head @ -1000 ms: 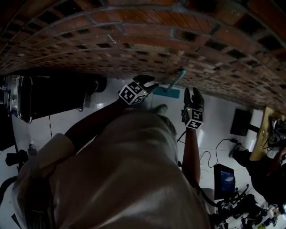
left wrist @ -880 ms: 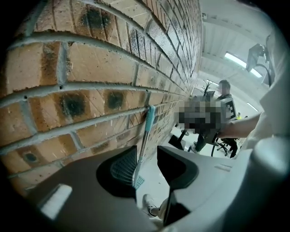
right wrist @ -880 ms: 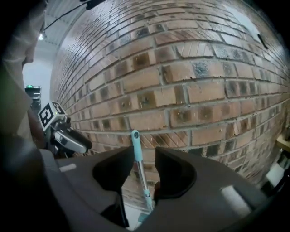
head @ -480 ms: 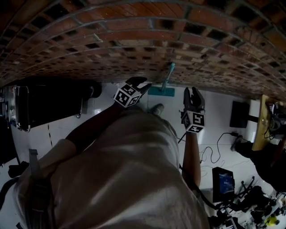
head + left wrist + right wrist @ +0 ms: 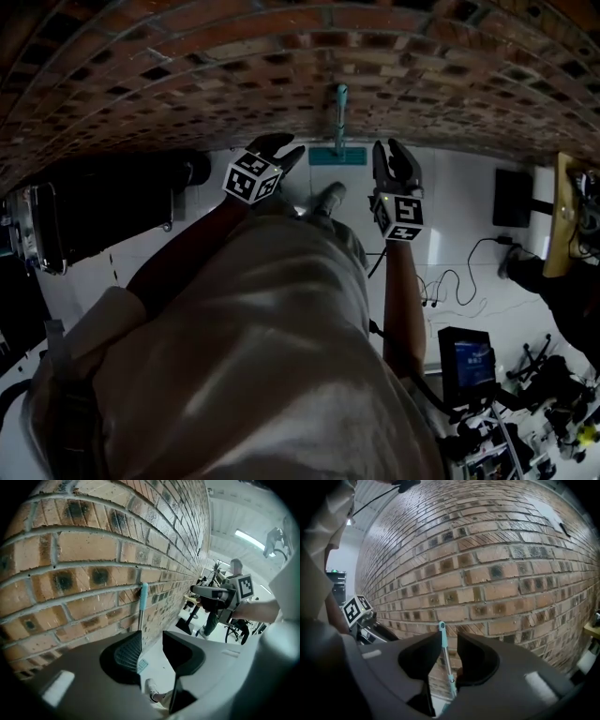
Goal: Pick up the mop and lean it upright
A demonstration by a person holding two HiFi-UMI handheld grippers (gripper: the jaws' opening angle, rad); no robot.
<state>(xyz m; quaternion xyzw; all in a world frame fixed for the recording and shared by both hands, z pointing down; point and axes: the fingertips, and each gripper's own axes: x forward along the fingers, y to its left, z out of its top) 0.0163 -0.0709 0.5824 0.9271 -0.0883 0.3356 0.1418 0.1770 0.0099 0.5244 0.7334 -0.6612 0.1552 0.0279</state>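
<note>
The mop stands upright against the brick wall, its teal handle up the bricks and its flat teal head on the white floor. Neither gripper touches it. My left gripper is open, just left of the mop head. My right gripper is to the right of it; its jaws have just been closing, with nothing between them. In the right gripper view the handle shows through the gap of the right gripper but stands farther off at the wall. The left gripper view has the handle beyond the open left gripper.
The brick wall fills the far side. A dark machine stands at the left on the white floor. My shoe is near the mop head. Cables, a screen and a wooden table are at the right.
The view has swung left. The mop handle, tilted in the picture before, now shows straight up the wall. Both grippers have shifted a little and remain off the mop.
</note>
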